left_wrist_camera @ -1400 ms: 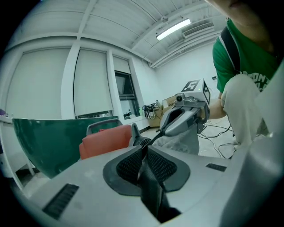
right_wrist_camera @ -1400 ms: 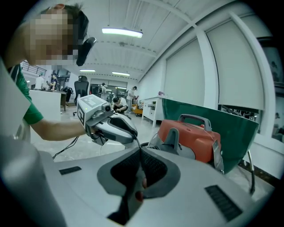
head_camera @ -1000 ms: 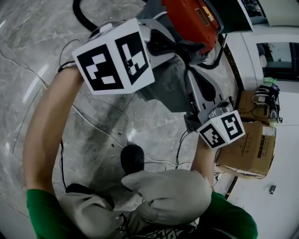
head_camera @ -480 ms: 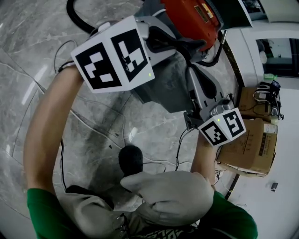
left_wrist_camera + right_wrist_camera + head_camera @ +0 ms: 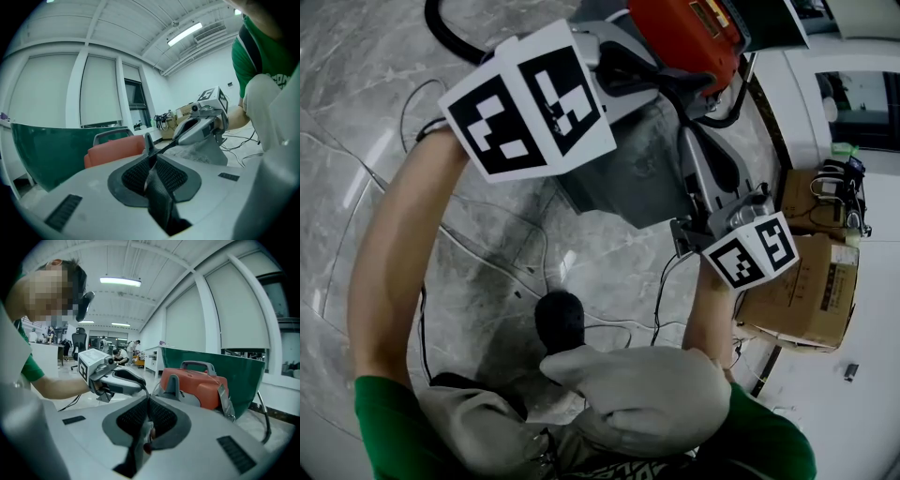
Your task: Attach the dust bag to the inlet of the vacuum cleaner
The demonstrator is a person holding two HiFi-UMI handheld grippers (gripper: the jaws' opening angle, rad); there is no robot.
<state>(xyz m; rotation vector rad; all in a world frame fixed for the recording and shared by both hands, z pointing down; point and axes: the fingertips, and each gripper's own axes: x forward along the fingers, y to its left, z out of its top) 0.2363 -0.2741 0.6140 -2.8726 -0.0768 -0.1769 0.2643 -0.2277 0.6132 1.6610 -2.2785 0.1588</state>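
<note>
An orange vacuum cleaner [image 5: 689, 33] stands on the marble floor at the top of the head view. Just below it hangs the grey dust bag [image 5: 628, 178], stretched between my two grippers. My left gripper [image 5: 675, 89] is shut on the bag's upper edge close to the vacuum. My right gripper [image 5: 689, 141] is shut on the same edge from the right. In the left gripper view my left gripper [image 5: 149, 143] pinches a thin dark edge, with the bag [image 5: 204, 152] and the vacuum [image 5: 117, 150] beyond. In the right gripper view my right gripper [image 5: 149, 401] faces the vacuum [image 5: 201, 385]. The inlet is hidden.
A black hose [image 5: 450, 37] curls at the top left and thin cables [image 5: 487, 244] trail over the floor. Cardboard boxes [image 5: 802, 291] stand at the right by white furniture. A green panel [image 5: 220, 364] rises behind the vacuum. The person's knees [image 5: 637, 394] fill the bottom.
Both grippers have drifted slightly with the bag still held between them. The bag now sits a little closer under the orange vacuum.
</note>
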